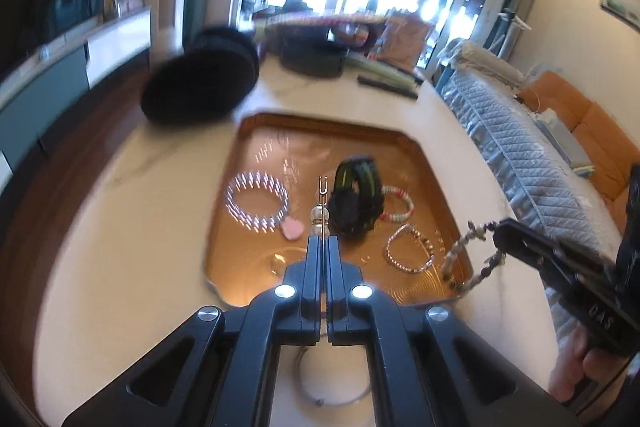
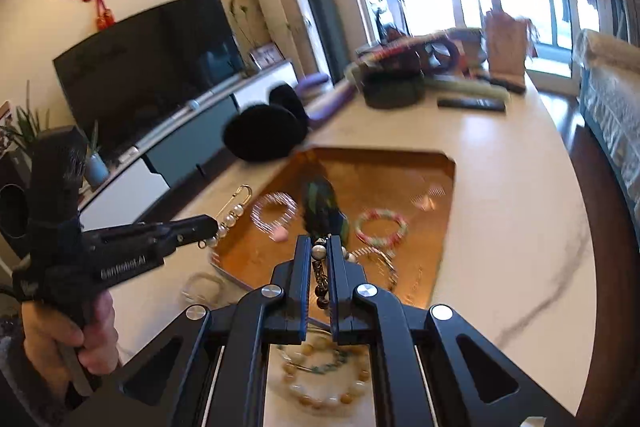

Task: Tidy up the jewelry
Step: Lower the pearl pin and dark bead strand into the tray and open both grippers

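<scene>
A copper tray (image 1: pixel 432 179) on the white table holds a sparkly bracelet (image 1: pixel 256 203), a dark green watch (image 1: pixel 356 195), a pink-green bead bracelet (image 1: pixel 400 205) and a silver chain bracelet (image 1: pixel 408 251). My left gripper (image 1: pixel 322 239) is shut on a gold pearl pin (image 1: pixel 320 215), held above the tray's near edge; the pin also shows in the right wrist view (image 2: pixel 232 215). My right gripper (image 2: pixel 320 247) is shut on a beaded bracelet (image 2: pixel 322 267), which hangs over the tray's right corner in the left wrist view (image 1: pixel 472 255).
Black earmuffs (image 1: pixel 200 79) lie beyond the tray. Bags, a remote (image 2: pixel 472 103) and clutter sit at the table's far end. An amber bead bracelet (image 2: pixel 324 379) and a thin silver ring (image 1: pixel 336 383) lie on the table near me. A sofa (image 1: pixel 520 163) stands at the right.
</scene>
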Demonstrator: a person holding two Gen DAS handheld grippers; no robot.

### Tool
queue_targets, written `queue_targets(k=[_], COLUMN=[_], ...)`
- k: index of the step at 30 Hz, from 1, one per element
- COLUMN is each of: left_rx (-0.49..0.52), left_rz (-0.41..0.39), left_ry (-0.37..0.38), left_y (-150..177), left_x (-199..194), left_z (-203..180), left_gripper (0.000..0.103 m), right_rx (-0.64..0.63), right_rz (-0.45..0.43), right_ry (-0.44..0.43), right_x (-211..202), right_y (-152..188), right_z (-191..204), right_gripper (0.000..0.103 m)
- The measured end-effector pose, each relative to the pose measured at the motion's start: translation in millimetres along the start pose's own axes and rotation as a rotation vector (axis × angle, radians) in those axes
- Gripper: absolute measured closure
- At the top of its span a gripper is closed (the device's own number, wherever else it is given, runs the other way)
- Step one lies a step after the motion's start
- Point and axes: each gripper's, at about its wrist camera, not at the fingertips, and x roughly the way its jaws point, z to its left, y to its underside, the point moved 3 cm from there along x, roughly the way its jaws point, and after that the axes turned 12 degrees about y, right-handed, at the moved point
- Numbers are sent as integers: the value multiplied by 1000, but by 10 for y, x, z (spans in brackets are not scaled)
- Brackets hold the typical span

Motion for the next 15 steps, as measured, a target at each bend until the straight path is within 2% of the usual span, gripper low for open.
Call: queue_targets(k=[6,13,15], left_rx=[-7,8,22], left_rz=[70,150,168], left_ry=[36,17,-53], left_y=[93,229,256], left_x=[338,538,534], left_z=[-36,-50,-65], left_gripper=[102,102,97], right_rx=[-18,-75,-72], right_rz=[37,143,151], right_ry=[-3,56,79], right_x=[182,456,497], right_y=[43,177,175], right_z=[-48,-81,-121], right_gripper=[96,96,95])
